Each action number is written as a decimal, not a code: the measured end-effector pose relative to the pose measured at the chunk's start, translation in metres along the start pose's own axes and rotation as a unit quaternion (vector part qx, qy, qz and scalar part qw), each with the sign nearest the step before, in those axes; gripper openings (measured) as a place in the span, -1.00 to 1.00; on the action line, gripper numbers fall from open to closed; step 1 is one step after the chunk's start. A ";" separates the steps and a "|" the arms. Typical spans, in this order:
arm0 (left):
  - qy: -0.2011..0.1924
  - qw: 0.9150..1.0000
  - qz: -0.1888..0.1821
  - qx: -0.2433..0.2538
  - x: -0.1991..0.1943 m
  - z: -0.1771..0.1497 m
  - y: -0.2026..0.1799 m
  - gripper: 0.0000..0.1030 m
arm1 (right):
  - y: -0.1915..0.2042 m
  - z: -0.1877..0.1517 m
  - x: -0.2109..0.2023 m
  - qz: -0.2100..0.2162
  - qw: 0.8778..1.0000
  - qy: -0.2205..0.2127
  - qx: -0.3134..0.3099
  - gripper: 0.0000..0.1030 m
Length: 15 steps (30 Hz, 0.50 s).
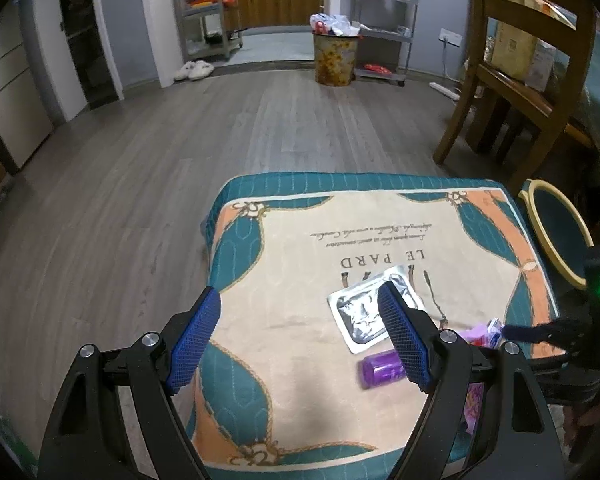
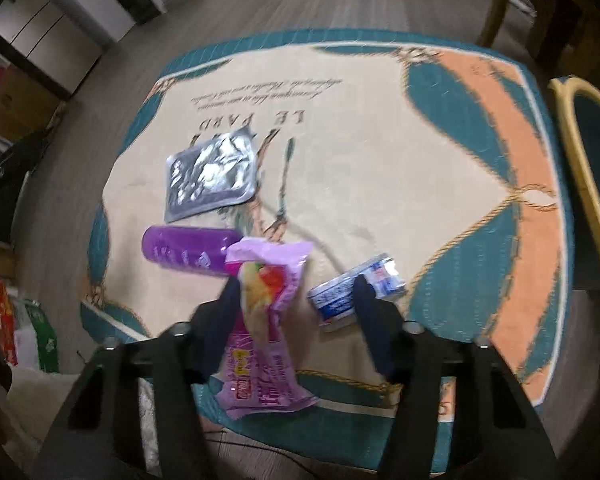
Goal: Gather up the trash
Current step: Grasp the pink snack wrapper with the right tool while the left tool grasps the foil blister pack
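Pink wrapper (image 2: 268, 320) (blurred) between spread right claw (image 2: 296, 300).

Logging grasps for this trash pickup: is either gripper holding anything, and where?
Neither. The left gripper is open over the mat; the right gripper is open around the pink wrapper, not clamping it.

The rug (image 2: 380, 184) looked like matt woven cloth, short pile, with a quilted-looking teal border. On it the silver pouch (image 2: 210, 174) was crinkled foil – shiny, full of creases. The purple bottle (image 2: 188, 254) was smooth glossy plastic, and the pink wrapper (image 2: 266, 320) was thin glossy plastic film, crumpled. The small blue-and-white carton (image 2: 340, 300) looked like coated paper. The floor (image 1: 180, 140) was grey wood-look planks with a low sheen. The left hand-held gripper (image 1: 300, 334) had matt black plastic arms, rough blue textured pads (image 1: 196, 344) and shiny metal bolts. The chair (image 1: 520, 72) was varnished wood.
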<state>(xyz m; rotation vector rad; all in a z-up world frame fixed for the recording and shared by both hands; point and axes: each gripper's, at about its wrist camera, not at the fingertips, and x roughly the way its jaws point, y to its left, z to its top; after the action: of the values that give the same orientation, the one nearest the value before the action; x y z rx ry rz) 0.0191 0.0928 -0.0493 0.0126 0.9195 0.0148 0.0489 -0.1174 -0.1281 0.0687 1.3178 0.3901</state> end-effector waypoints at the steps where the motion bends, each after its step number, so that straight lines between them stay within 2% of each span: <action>1: 0.001 1.000 -0.001 0.002 0.002 0.000 0.000 0.57 | 0.000 0.001 0.003 0.009 1.000 0.006 0.003 -0.20; 2: 0.002 1.000 -0.003 0.002 0.004 0.001 -0.001 0.57 | -0.001 0.001 0.006 0.021 1.000 0.014 0.009 -0.40; 3: 0.004 1.000 -0.003 0.002 0.006 0.001 -0.002 0.57 | -0.002 0.002 0.008 0.032 0.999 0.019 0.012 -0.69; 5: 0.006 1.000 -0.007 0.003 0.010 0.002 -0.002 0.57 | -0.002 0.006 0.004 0.030 0.999 0.014 0.006 -0.82; 8: 0.010 1.000 -0.010 0.007 0.016 0.004 -0.005 0.57 | -0.005 0.021 -0.016 0.024 1.000 -0.009 -0.003 -0.83; 12: 0.021 0.999 -0.016 0.019 0.030 0.007 -0.013 0.57 | -0.018 0.051 -0.067 0.005 0.999 -0.045 -0.028 -0.83; 15: 0.036 0.998 -0.041 0.037 0.046 0.009 -0.023 0.57 | -0.038 0.066 -0.102 -0.009 0.997 -0.073 -0.039 -0.83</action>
<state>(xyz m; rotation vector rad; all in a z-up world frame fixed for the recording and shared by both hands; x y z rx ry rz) 0.0548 0.0711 -0.0810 0.0428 0.9925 -0.0962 0.1005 -0.1739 -0.0261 0.0188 1.1576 0.4124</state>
